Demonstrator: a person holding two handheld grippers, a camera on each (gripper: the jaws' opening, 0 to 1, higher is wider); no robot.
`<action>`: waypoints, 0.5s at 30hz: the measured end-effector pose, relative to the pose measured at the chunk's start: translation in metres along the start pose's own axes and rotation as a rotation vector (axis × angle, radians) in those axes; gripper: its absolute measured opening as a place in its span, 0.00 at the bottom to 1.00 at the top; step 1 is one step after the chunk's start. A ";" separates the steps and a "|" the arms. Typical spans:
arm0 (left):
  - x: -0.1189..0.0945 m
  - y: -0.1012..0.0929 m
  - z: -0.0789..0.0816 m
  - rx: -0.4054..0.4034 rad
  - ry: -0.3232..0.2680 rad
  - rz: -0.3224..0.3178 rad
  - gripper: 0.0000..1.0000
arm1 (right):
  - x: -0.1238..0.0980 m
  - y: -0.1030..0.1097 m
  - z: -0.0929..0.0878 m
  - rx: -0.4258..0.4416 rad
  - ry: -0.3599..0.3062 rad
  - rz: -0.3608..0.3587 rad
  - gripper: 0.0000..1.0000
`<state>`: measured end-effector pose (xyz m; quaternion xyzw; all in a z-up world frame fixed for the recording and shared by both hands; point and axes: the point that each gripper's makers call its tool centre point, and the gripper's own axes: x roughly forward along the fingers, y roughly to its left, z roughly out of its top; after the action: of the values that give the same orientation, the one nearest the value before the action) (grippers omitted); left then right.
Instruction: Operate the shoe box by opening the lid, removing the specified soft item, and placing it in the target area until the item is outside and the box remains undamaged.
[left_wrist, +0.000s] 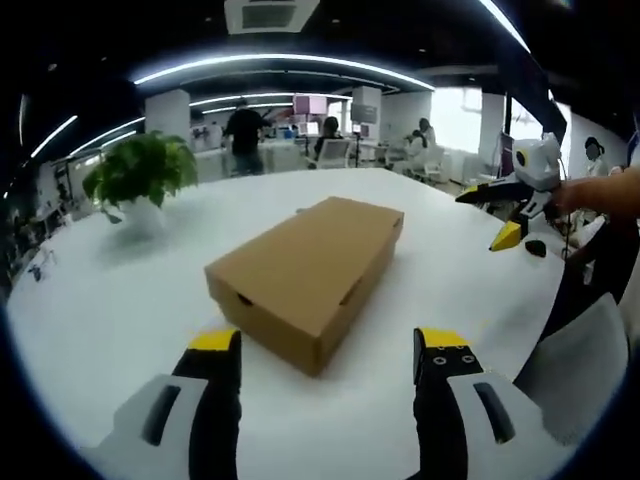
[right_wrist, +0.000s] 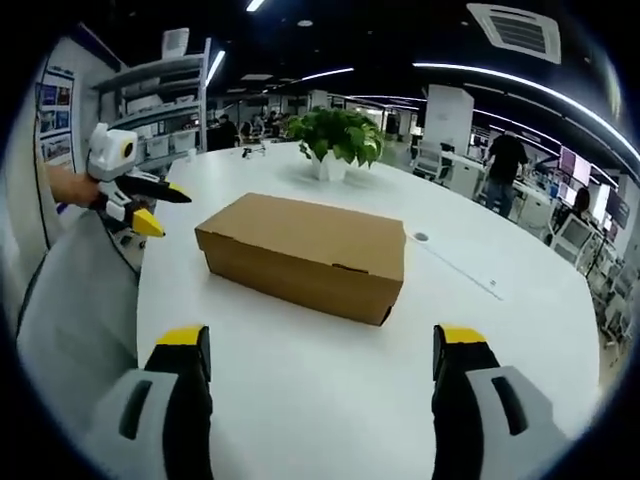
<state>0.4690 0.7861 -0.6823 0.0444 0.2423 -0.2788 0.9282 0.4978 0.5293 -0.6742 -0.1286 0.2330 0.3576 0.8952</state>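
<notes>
brown cardboard shoe box is being framed by both views, lid shut, lying on the white table near a potted plant. left gripper and right gripper are being held short of it, jaws apart, nothing gripped. opening step is judged not yet begun; next, the lid edge is needing to be lifted gently.

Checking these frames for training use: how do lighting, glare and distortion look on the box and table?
Left gripper view: the shoe box is sharp and evenly lit, the white table bright with soft sheen, fisheye bending its edge. Right gripper view: the box casts a faint shadow, ceiling strips curve, and the potted plant is clear.
</notes>
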 end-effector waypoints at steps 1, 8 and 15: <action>0.002 0.001 -0.001 -0.002 -0.001 0.008 0.70 | 0.003 -0.003 0.000 -0.003 0.003 0.004 0.86; 0.010 0.008 -0.006 -0.019 -0.001 0.060 0.70 | 0.021 -0.015 0.000 -0.027 0.006 0.035 0.83; 0.021 0.009 -0.012 -0.027 0.013 0.076 0.64 | 0.040 -0.025 -0.003 -0.062 0.023 0.058 0.79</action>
<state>0.4841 0.7861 -0.7037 0.0431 0.2504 -0.2397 0.9370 0.5401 0.5332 -0.6952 -0.1535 0.2358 0.3890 0.8772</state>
